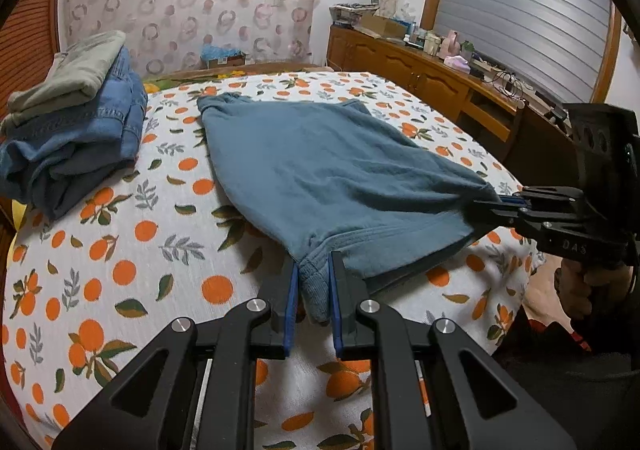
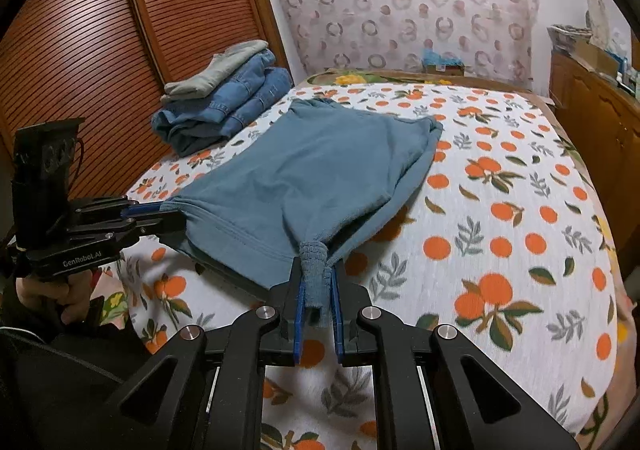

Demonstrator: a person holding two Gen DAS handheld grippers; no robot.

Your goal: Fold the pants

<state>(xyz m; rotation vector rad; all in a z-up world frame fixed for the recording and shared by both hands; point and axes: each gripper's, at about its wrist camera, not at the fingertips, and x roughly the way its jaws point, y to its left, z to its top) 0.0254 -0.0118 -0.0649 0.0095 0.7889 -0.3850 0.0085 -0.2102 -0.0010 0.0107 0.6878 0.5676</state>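
Teal blue pants [image 1: 320, 178] lie doubled over on the bed, far end flat on the sheet, near end lifted. My left gripper [image 1: 314, 270] is shut on a ribbed cuff at the near left corner of the pants. My right gripper [image 2: 318, 278] is shut on the other ribbed cuff of the pants [image 2: 320, 178]. The near hem hangs stretched between the two grippers, a little above the bed. The right gripper also shows in the left wrist view [image 1: 492, 206], and the left gripper in the right wrist view [image 2: 160, 214].
The bed has a white sheet with orange fruit print [image 1: 120, 250]. A stack of folded jeans and a grey garment [image 1: 76, 110] sits at the far left of the bed. A wooden cabinet [image 1: 420, 70] with clutter runs along the right. A slatted wooden door [image 2: 100, 50] stands left.
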